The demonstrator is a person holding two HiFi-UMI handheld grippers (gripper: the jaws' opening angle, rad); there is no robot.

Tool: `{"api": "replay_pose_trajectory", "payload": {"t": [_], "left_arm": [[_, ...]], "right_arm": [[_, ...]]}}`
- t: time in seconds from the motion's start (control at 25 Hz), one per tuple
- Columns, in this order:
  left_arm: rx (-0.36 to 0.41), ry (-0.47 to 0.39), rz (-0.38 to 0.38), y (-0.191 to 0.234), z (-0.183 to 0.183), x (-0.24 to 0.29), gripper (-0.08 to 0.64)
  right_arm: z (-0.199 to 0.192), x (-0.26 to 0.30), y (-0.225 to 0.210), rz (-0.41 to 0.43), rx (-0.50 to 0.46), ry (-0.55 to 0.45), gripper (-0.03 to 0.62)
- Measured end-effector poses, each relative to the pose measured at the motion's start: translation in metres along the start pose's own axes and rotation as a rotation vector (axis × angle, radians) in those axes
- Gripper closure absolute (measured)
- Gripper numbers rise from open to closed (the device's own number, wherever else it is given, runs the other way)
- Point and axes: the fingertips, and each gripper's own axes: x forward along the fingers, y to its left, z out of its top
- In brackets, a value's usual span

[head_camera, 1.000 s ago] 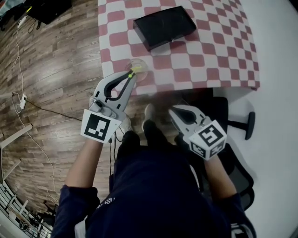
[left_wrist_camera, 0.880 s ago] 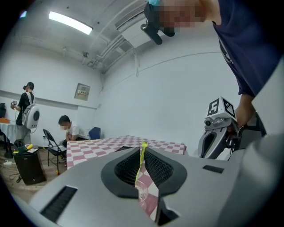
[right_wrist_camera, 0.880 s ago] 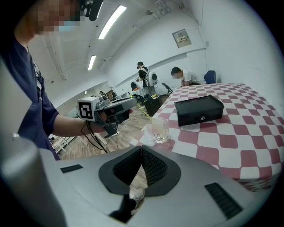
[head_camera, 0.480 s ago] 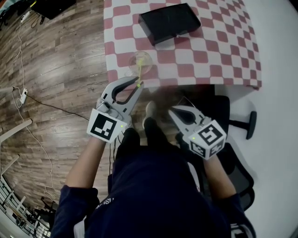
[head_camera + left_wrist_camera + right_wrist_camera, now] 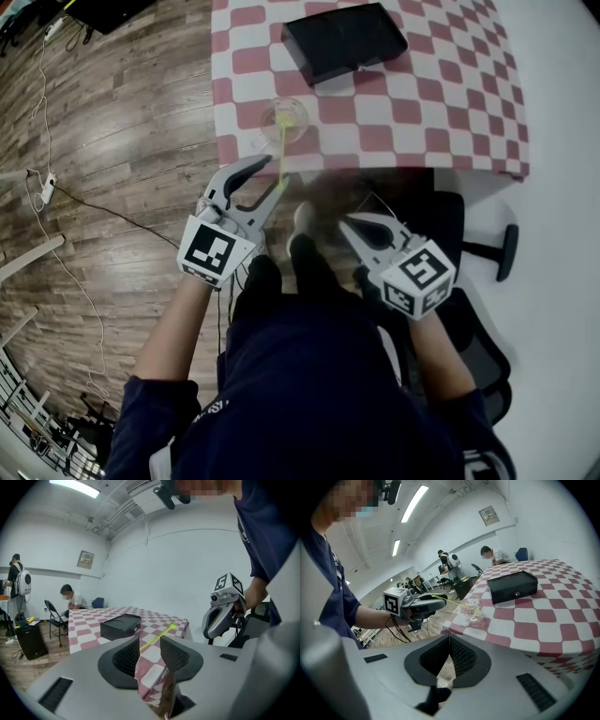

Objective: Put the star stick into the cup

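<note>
**A:** Clear glass cup (image 5: 284, 117), one, on the red-and-white checked cloth (image 5: 422, 94), near its 6 o'clock edge. Contents?

**B:** One yellow-green star stick (image 5: 281, 150). One end is in the cup, and the shaft leans out over the rim toward 6 o'clock.

**A:** Black box (image 5: 344, 39)?

**B:** One, at 1 o'clock from the cup, closed. Its contents cannot be seen.

**A:** Stick relative to the left gripper (image 5: 272, 176)?

**B:** The gripper sits at 6 o'clock from the cup, past the table edge. The stick's free end lies between the jaw tips. The jaws are opening, and the pads stand clear of the shaft on both sides.

**A:** Right gripper (image 5: 349, 223)?

**B:** At 4 o'clock from the left one, well apart from the cup. Its jaws are together with nothing between them.

**A:** Change from a second ago?

**B:** Then the left jaws pinched the stick right at the cup's rim. Now the grip is let go, the gripper has drawn back toward 6 o'clock, and the stick leans in the cup.
</note>
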Motion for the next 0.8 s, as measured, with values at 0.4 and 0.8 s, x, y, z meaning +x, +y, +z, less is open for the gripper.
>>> {"api": "replay_pose_trajectory", "payload": {"t": [0.4,0.8], "left_arm": [[-0.033,0.092,0.028,0.004,-0.029,-0.014,0.373],[-0.034,0.079,0.088,0.019,-0.025,-0.051,0.407]], "right_arm": [[0.005,0.007,0.005,0.002,-0.019,0.008,0.577],[0.022,0.012,0.024,-0.004,-0.058,-0.027,0.577]]}}
